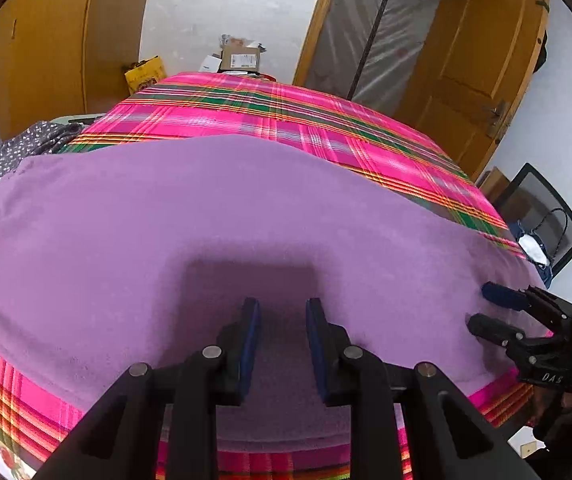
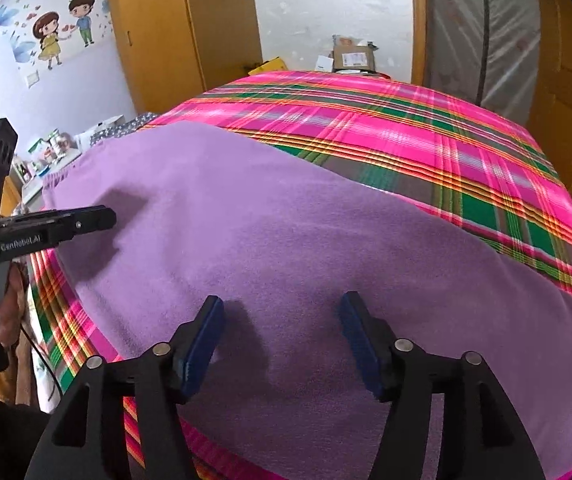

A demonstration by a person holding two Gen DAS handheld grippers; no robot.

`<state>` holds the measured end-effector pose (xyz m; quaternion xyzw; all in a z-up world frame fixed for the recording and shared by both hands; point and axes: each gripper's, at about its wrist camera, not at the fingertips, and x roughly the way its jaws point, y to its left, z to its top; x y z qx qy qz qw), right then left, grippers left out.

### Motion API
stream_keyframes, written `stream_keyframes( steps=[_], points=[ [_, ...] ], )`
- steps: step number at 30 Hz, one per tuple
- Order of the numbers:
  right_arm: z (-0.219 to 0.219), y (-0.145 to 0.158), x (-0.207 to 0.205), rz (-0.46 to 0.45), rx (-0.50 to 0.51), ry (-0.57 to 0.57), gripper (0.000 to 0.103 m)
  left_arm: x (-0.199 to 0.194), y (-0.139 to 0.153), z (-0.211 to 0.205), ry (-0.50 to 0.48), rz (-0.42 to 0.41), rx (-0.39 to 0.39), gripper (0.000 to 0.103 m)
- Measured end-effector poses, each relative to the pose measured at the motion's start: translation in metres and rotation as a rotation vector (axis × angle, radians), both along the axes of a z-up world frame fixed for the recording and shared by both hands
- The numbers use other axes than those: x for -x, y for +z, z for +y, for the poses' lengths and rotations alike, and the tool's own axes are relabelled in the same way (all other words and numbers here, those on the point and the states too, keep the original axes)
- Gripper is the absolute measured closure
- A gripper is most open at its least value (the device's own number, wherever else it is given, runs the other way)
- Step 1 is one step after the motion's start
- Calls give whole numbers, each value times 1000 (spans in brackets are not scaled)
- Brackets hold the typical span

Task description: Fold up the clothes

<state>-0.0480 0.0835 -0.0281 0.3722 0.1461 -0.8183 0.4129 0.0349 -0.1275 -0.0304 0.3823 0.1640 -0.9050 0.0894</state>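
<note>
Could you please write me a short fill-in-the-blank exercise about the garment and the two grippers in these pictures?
1. The garment spread on the bed is ____ in colour.
2. It lies on a plaid bedcover that is mostly ____.
3. The jaws of the left gripper stand ____.
4. The right gripper holds ____ between its fingers.

Missing words: purple; pink; open; nothing
</note>
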Motion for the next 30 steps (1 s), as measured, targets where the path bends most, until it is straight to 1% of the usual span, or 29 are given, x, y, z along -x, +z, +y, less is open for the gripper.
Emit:
stream_keyframes(
  steps=[4,6,9,11,13,15,17,19,28,30],
  points=[
    [-5,-1,-4,25,-28,5,35,-1,1,-2,-2,4,12,79],
    [-6,-2,-4,26,-27,2,34,-5,4,-13,22,6,20,79],
    [-6,-2,-5,27,-27,-2,34,-9,9,-40,73,14,30,79],
    [-6,-2,-6,29,-27,-4,34,-8,8,-59,96,2,35,79],
    [-6,-2,-6,30,-30,-3,33,-7,4,-78,147,-14,42,79],
    [-6,-2,-6,31,-31,-3,33,-10,-2,-96,192,-27,21,79],
    [-5,-2,-5,30,-31,-4,33,-16,-4,-107,198,3,-27,79],
    [-5,-2,-5,29,-33,-3,33,-21,-2,-110,206,14,-33,79],
    [-7,-1,-6,34,-46,2,33,-68,7,-140,316,83,-42,79],
    [-7,-1,-5,35,-48,2,33,-84,7,-151,360,121,-67,79]
  ],
)
